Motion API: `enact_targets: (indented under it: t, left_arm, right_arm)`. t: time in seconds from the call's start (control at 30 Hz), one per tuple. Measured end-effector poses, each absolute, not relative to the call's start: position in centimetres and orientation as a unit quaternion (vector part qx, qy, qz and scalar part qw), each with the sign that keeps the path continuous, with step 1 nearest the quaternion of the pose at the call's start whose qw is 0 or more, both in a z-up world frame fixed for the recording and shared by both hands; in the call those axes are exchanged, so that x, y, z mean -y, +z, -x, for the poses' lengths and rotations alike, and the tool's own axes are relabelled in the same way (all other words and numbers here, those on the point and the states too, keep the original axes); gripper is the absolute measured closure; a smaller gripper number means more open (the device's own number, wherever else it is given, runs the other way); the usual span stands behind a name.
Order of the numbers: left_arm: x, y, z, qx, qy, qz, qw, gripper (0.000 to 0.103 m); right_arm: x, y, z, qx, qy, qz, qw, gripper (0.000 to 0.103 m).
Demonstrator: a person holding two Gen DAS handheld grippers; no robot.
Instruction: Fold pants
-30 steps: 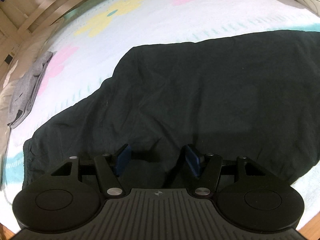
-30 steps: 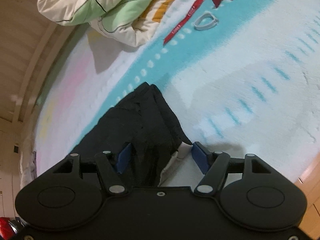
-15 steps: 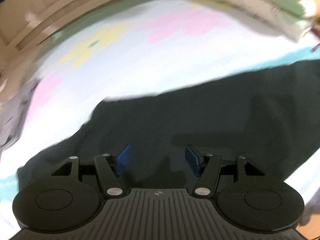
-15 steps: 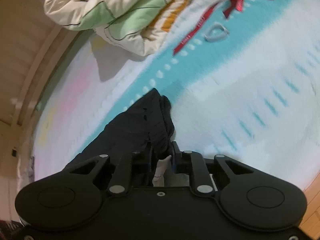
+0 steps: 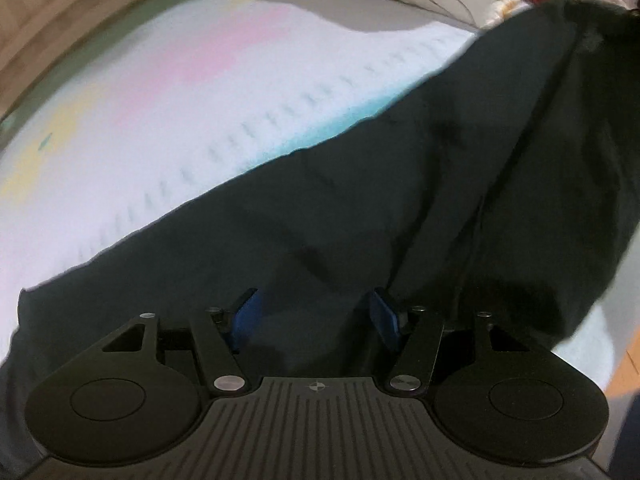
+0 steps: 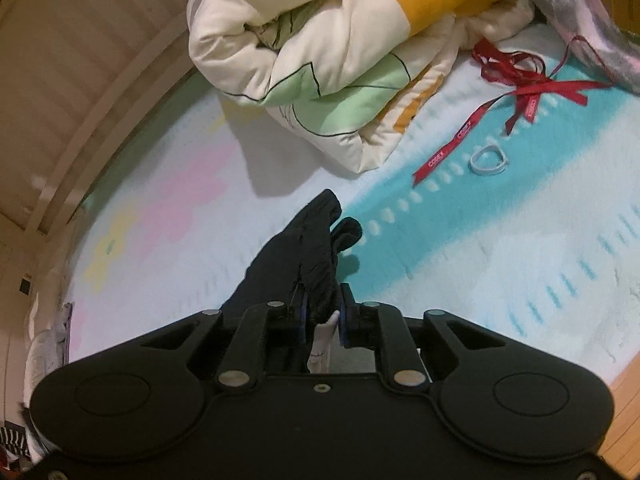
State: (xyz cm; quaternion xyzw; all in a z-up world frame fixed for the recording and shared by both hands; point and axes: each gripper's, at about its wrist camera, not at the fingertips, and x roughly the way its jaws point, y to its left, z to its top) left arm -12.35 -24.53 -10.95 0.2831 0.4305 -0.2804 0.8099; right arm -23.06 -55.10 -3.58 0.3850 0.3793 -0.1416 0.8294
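**A:** Pants (image 5: 400,200), black, lie spread across a bed (image 5: 200,100) with a pastel blanket. Where is the grip?

**B:** The right gripper (image 6: 322,314) has its jaws closing on a bunched end of the pants (image 6: 316,264), with a white tag showing between them. That end hangs above the blanket, short of the rolled quilt (image 6: 320,40) at the bed's far edge.

**A:** And the other one?

**B:** The left gripper (image 5: 316,316) hovers over the middle of the cloth, jaws apart, holding nothing.

**A:** What might go wrong?

**B:** I judge the pinch is narrow and on thick folds, so layers could slip free and the fold come out uneven. The red ribbon (image 6: 520,92) and a small white ring (image 6: 489,162) lie near; dragged cloth could catch them.
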Motion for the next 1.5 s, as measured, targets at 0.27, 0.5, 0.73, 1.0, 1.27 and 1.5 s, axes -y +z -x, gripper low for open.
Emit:
enact_targets:
  t: [0.27,0.5,0.73,1.0,1.27,1.5]
  left_arm:
    - [21.3,-8.2,10.7,-0.433,-0.295,-0.246,0.815,0.048]
    - [11.0,-4.7,5.8,-0.457,-0.226,-0.197,0.837,0.048]
    - [0.8,-2.3,2.7,-0.455,-0.158,-0.171,0.860,0.048]
    - [-6.0,-2.8,-0.9,-0.495,-0.084,-0.061,0.863,0.048]
    - [-8.1,-3.0,-0.8,-0.504,-0.077,-0.025,0.860,0.048]
    - [-6.7,-3.1,-0.1,-0.484,-0.108,-0.040,0.867,0.048]
  right_arm:
    - [52.7,-1.2,21.9,-0.396,-0.166,-0.343,0.835,0.081]
    - [44.5,4.1,18.6,-0.383,-0.117,-0.264,0.877,0.081]
    - [31.8,5.8,13.8,-0.390,-0.030,-0.191,0.900,0.082]
    - [18.7,0.9,8.5,-0.441,0.037,-0.113,0.890,0.082]
    - [10.8,-4.3,6.9,-0.488,0.083,-0.034,0.868,0.078]
    - [10.3,-3.5,8.7,-0.462,0.149,-0.047,0.873,0.040]
